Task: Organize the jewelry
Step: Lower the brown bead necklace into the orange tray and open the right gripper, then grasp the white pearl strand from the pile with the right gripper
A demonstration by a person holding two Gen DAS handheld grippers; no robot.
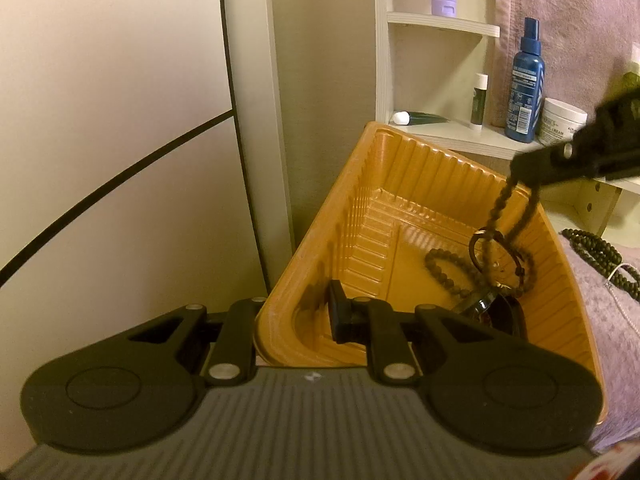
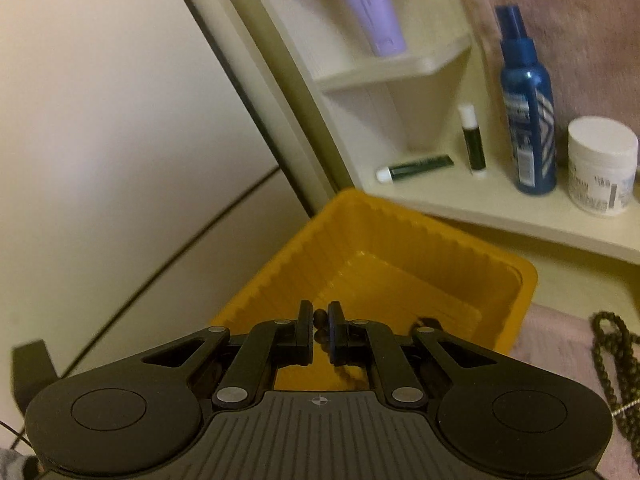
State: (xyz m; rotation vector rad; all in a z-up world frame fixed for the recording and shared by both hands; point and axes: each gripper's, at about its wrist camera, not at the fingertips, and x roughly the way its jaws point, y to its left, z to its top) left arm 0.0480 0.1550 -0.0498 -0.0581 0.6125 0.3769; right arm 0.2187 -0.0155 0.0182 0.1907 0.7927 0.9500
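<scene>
1. Tray [image 1: 404, 184]: glossy orange plastic, ribbed walls.
2. Beads [image 1: 448, 264]: matt, dark, rough-looking strands.
3. Towel [image 1: 608, 344]: soft, fuzzy pink cloth.
4. Shelf [image 2: 460, 196]: smooth, pale painted wood.
5. Bottle [image 2: 528, 120]: shiny blue plastic.
6. Jar [image 2: 602, 164]: smooth white plastic.
7. Left claw [image 1: 316, 316]: matt black plastic, metal pins.

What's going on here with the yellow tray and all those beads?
A person is sorting jewelry with a handheld gripper in each hand. The left gripper is clamped on the near wall of the yellow tray, steadying it. The right gripper has its fingers shut on a dark beaded bracelet, which dangles over the tray. A few bead bracelets and rings already lie inside. Another beaded strand waits on the pink cloth beside the tray.
</scene>
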